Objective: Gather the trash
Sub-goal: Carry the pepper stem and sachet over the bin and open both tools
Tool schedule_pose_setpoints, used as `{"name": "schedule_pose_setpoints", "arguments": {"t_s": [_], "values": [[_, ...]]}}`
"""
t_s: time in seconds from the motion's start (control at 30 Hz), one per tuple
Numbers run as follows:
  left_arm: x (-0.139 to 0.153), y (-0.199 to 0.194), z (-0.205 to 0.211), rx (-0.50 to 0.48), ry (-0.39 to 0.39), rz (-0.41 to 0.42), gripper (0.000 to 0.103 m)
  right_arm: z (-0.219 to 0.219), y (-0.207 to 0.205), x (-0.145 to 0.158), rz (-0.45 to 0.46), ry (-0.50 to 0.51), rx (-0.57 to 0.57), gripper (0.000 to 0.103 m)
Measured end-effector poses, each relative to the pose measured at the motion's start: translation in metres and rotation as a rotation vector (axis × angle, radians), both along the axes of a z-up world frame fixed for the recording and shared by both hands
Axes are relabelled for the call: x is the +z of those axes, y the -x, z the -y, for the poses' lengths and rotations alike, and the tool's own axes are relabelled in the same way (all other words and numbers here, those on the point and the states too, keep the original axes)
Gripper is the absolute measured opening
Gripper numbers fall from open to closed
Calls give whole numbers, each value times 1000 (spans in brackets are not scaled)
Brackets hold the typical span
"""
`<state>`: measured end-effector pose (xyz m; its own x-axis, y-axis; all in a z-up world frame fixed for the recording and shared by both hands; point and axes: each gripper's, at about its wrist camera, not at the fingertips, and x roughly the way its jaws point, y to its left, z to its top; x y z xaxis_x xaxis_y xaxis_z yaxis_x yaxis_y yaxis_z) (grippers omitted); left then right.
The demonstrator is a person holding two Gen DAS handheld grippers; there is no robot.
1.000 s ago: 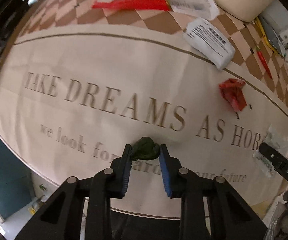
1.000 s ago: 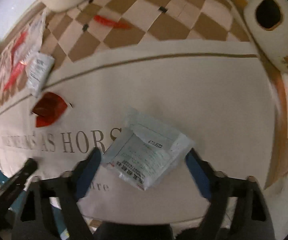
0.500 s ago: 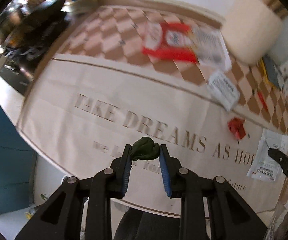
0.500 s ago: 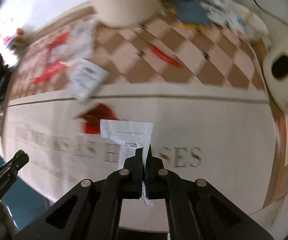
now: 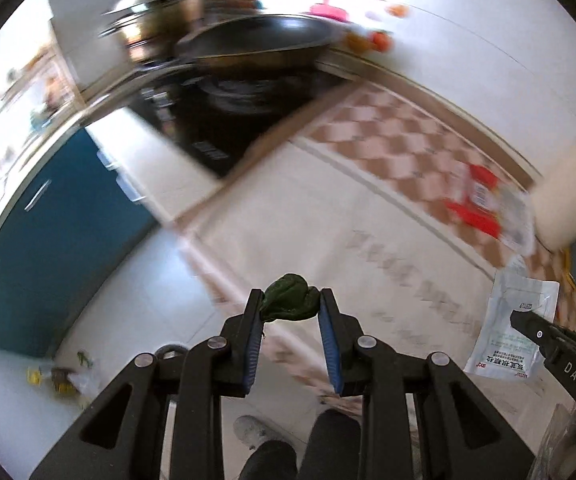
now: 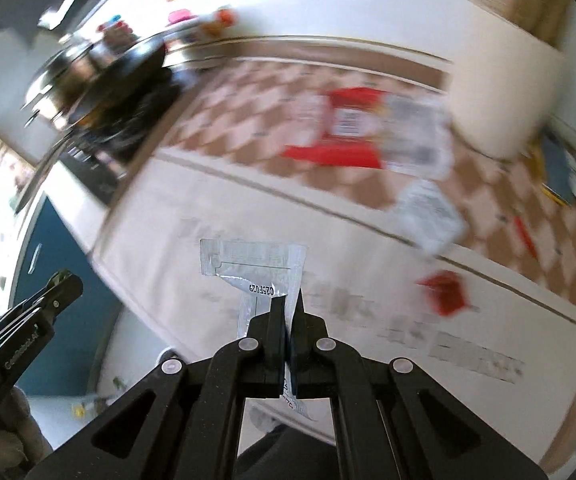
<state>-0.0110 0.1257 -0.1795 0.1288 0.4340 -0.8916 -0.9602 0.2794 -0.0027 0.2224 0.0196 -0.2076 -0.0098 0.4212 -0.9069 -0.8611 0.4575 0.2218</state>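
Note:
A crumpled dark green scrap (image 5: 290, 297) sits pinched between the blue pads of my left gripper (image 5: 291, 300), held in the air above the near edge of the printed table mat (image 5: 320, 224). My right gripper (image 6: 287, 306) is shut on a thin white sachet (image 6: 254, 266), which hangs flat above the mat; that sachet (image 5: 512, 332) and the right gripper's finger (image 5: 552, 344) also show at the right of the left wrist view. On the mat lie a red crumpled wrapper (image 6: 444, 292), a white packet (image 6: 428, 216) and a red-and-white bag (image 6: 348, 128).
A stove with a dark wok (image 5: 256, 44) and a lidded pot (image 5: 156, 12) stands left of the mat. A cream cylindrical container (image 6: 504, 100) is at the back right. Below are a white floor with small scraps (image 5: 60, 376), blue cabinet doors (image 5: 40, 256) and a person's shoe (image 5: 256, 432).
Both grippers rose and swung left away from the mat, carrying their loads. The right gripper closed on the white sachet and lifted it. The left kept its hold on the green scrap.

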Motion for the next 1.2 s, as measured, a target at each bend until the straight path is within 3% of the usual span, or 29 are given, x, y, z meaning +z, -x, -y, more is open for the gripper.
{"name": "schedule_pose_setpoints", "arguments": {"t_s": [0.17,0.33,0.5,0.63,0.77,0.93,1.07,1.2], "values": [[-11,91,-6,166,12,-20,24,-37,79,-3,-20,-13,155,1],[-45,178,-6,324,65,-22,24,-70,170,-27,-44,10,312,1],[-108,259,-2,466,167,-11,24,-96,269,-83,-64,61,447,1],[-189,326,1,580,275,37,24,-113,335,-142,-107,102,517,1],[-280,384,4,680,369,119,24,-128,396,-221,-138,147,577,1],[-409,434,3,763,486,227,24,-144,456,-357,-171,217,622,1],[-494,449,-3,782,562,270,25,-149,489,-462,-180,292,647,1],[-553,450,-5,774,622,275,25,-148,510,-558,-182,374,651,1]]}}
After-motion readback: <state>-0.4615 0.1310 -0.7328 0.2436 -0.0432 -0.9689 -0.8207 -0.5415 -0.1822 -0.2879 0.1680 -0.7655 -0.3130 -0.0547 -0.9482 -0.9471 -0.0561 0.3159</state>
